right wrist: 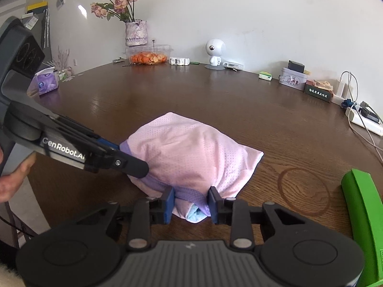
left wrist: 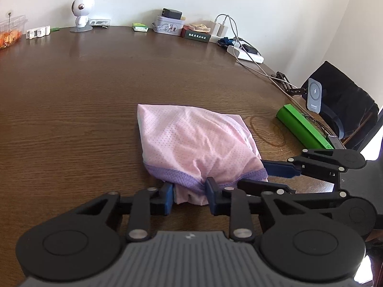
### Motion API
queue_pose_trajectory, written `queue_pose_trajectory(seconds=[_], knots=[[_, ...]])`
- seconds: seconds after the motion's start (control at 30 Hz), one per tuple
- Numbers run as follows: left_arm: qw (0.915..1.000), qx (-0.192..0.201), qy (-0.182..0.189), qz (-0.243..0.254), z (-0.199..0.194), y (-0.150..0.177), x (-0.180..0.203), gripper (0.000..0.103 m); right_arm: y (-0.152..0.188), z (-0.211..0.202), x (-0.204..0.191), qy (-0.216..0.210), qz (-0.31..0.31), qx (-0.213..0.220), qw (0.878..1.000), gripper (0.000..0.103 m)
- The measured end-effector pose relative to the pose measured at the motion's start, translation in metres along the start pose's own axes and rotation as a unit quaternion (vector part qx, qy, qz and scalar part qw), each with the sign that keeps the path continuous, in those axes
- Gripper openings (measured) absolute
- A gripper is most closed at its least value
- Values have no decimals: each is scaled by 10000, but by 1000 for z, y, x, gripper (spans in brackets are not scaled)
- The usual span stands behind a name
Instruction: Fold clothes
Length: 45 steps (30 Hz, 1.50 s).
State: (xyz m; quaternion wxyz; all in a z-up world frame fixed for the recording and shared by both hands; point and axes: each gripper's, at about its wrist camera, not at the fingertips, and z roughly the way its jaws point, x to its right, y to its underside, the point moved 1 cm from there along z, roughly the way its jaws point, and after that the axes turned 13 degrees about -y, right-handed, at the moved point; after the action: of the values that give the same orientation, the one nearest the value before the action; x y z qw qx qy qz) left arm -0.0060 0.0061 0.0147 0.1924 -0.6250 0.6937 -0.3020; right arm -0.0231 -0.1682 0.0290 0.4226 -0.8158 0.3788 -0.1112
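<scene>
A pink mesh garment [left wrist: 191, 141] with a purple hem lies folded in a small bundle on the brown wooden table [left wrist: 71, 91]. My left gripper [left wrist: 189, 197] is shut on its near purple hem edge. My right gripper [right wrist: 190, 202] is shut on the same hem a little to the right, where a bit of light blue lining shows. The garment [right wrist: 191, 150] bulges upward between and beyond the two grips. In the left wrist view the right gripper's fingers [left wrist: 280, 168] reach in from the right. In the right wrist view the left gripper's fingers [right wrist: 134, 165] reach in from the left.
A green box [left wrist: 304, 126] lies right of the garment, with a phone charger stand [left wrist: 314, 95] and cables beyond it. Along the back edge stand a white robot figurine [right wrist: 215, 52], a tin [right wrist: 293, 79], a food container [right wrist: 148, 56], a flower vase [right wrist: 136, 33] and a tissue pack [right wrist: 46, 81].
</scene>
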Motion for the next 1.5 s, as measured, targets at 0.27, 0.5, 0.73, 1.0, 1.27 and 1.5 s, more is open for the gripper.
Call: queue_pose_trajectory(seconds=[0.27,0.5,0.73,1.0,1.27,1.5], knots=[[9999,-115,-69,108,66,-79,-2,27,-54,51,63,333,268,-429,9982,26],[9990,-48,-438,-77,144,-164,4,27,-114,106,154,551,877,-555,9931,26],[9977,39,-611,-284,208,-232,2,27,-159,157,233,630,1248,-548,9887,27],[9973,-27,-621,-390,264,-290,2,27,-201,199,303,739,1336,-621,9863,27],[9967,227,-585,-512,301,-320,1,31,-227,226,350,828,1138,-644,9879,31],[9969,198,-562,-522,308,-330,1,30,-232,228,373,710,1146,-680,9885,32]])
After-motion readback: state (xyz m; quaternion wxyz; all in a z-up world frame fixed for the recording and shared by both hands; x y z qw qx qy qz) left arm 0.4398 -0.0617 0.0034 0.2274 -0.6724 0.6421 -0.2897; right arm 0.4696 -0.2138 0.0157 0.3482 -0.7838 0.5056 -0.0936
